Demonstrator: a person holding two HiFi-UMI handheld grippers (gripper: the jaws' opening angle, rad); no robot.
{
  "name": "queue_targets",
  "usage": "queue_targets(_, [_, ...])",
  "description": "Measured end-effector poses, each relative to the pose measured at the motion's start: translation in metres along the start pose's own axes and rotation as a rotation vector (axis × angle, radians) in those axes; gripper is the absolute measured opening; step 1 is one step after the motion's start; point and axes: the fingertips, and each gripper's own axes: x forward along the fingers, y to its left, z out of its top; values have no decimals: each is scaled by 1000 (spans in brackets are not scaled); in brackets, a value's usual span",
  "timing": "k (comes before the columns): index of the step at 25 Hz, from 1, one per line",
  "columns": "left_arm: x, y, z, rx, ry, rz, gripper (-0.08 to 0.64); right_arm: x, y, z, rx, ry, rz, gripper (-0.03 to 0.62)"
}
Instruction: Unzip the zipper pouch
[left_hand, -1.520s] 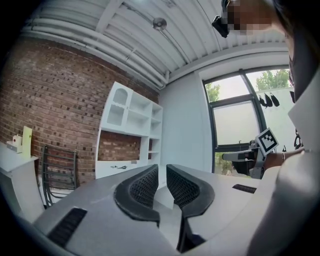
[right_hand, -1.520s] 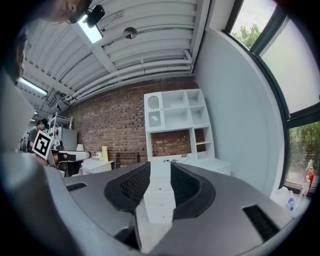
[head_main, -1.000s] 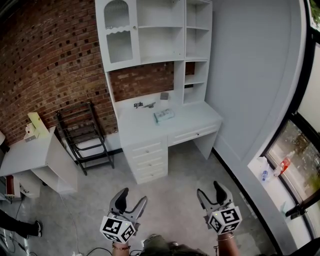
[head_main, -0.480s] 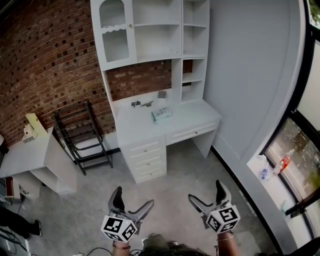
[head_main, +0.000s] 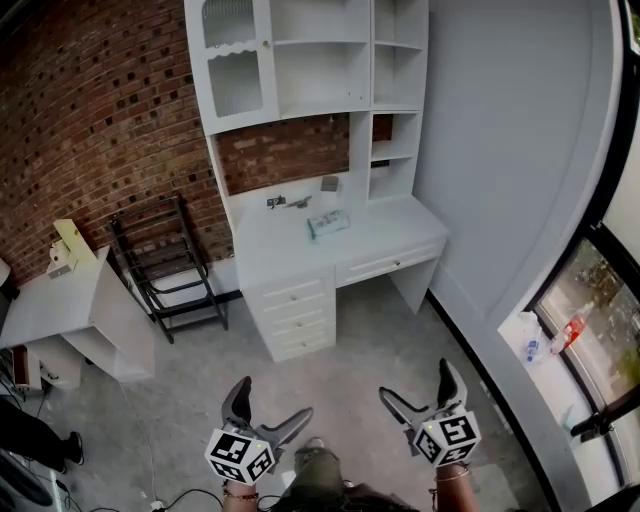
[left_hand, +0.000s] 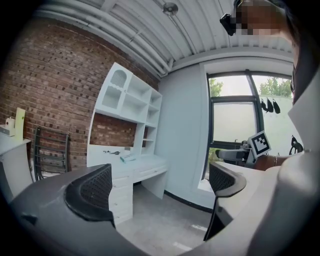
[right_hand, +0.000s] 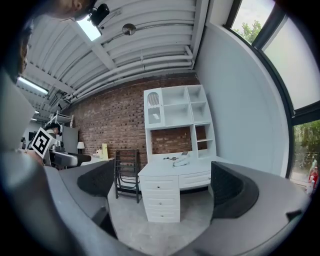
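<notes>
The zipper pouch (head_main: 328, 225), pale teal, lies flat on the white desk (head_main: 390, 232) far across the room. It also shows small in the left gripper view as the pouch (left_hand: 128, 158) and in the right gripper view as the pouch (right_hand: 183, 161). My left gripper (head_main: 272, 400) and right gripper (head_main: 415, 382) are held low over the grey floor, well short of the desk. Both have just been opening and stand open with nothing between the jaws. In its own view the left gripper (left_hand: 160, 185) frames the desk, and so does the right gripper (right_hand: 162, 182).
The desk carries a white hutch (head_main: 300, 60) and a drawer stack (head_main: 297, 318). A black folding rack (head_main: 165, 260) leans on the brick wall, left of it a small white table (head_main: 60, 310). A window (head_main: 590, 310) runs along the right. Small tools (head_main: 285, 202) lie behind the pouch.
Both grippers' jaws have spread from partly closed to wide. The left gripper has dropped slightly toward the bottom of the head view.
</notes>
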Motion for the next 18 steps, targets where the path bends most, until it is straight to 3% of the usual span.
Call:
queue_targets(8, [23,30,9,-27,-53,32,568,28,-20,-4,-40,12,-7,572])
queue_targets(18, [122,85,34,-27,-70,5,569,112,-57,26,-99,-61,16,569])
